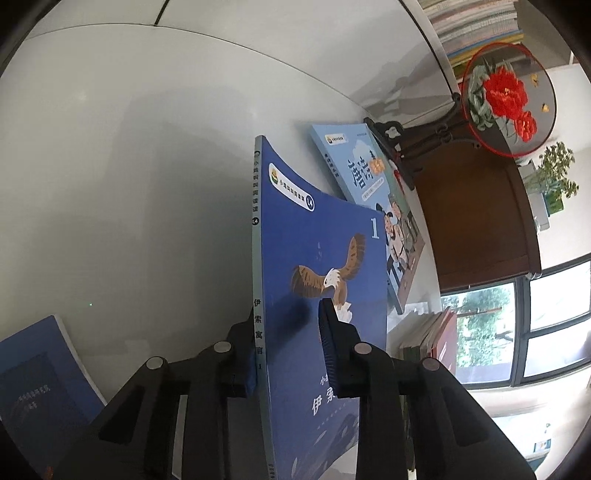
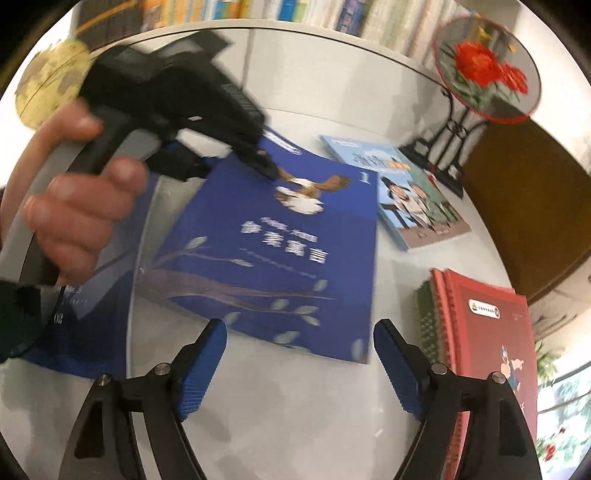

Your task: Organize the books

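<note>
Left hand-held gripper (image 1: 284,332) clamped on blue book (image 1: 317,258) at its spine edge, one pad each side of the cover, book lifted off white counter (image 1: 129,166) on that side. Cover text: "伊索寓言", numeral "1", eagle picture, badge with "L4"; spine repeats "伊索寓言 1". Right hand-held gripper (image 2: 299,354) spread wide, nothing between pads, hovering above near edge of same book (image 2: 266,251).

Light-blue book (image 1: 369,192) flat on counter, far right of blue one, title "唐诗", cartoon figures on cover. Red book (image 2: 487,350) topping small stack at near right, cartoon figure on cover, label too small to read. Dark-blue book (image 1: 37,387) at near left, its text illegible.

Right wrist view only: hand (image 2: 74,206) holding left tool's grey handle, left tool's jaw tip on the eagle, globe (image 2: 48,85) far left, book spines along shelf (image 2: 332,18) at far edge; motion blur throughout. Left wrist view only: potted plant (image 1: 554,177), window (image 1: 517,325) at right. Both views: round fan (image 1: 509,99) with red flowers on dark stand.
</note>
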Available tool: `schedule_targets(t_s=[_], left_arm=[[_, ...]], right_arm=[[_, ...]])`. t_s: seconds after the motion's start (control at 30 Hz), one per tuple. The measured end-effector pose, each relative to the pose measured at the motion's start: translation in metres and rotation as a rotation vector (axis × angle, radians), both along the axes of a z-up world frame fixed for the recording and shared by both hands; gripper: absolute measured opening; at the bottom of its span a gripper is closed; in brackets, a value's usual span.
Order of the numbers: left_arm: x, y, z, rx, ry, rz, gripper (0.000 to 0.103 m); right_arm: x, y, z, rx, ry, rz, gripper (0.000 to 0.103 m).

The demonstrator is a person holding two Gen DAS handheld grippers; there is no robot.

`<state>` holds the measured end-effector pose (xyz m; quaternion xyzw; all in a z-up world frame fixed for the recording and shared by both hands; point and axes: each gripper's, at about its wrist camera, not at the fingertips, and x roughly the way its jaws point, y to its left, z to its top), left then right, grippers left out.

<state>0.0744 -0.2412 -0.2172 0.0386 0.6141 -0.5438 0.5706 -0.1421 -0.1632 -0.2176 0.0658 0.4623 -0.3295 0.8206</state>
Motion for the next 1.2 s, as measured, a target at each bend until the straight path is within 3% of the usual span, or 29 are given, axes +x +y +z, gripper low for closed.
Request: schedule_targets(t_s=[0.3, 0.47, 0.57, 0.7, 0.8, 1.1, 1.2], left_arm=[[0.002, -0.004, -0.001, 0.04, 0.031, 0.002, 0.023], [0.004, -0.003, -0.003, 0.034, 0.048, 0.005, 0.023], [0.004, -0.005, -0.003, 0.034, 0.05, 0.008, 0.023], [0.005, -0.004, -0.003, 0.03, 0.046, 0.002, 0.023], [0.004, -0.004, -0.003, 0.029, 0.043, 0.0, 0.023], [0.004, -0.005, -0.003, 0.021, 0.042, -0.007, 0.023], [0.003, -0.005, -0.002, 0.013, 0.017, -0.024, 0.023]], right_arm=[[0.007, 0.022, -0.009, -0.067, 0.019, 0.011, 0.081], [-0.008, -0.01, 0.0, 0.022, -0.021, -0.064, 0.081], [-0.015, -0.04, -0.007, 0.167, -0.008, -0.128, 0.081], [-0.034, -0.063, -0.012, 0.36, -0.102, -0.218, 0.081], [-0.043, -0.076, -0.014, 0.378, -0.133, -0.289, 0.079], [-0.036, -0.08, -0.016, 0.354, -0.143, -0.305, 0.083], [-0.028, -0.085, -0.018, 0.4, -0.172, -0.276, 0.077]])
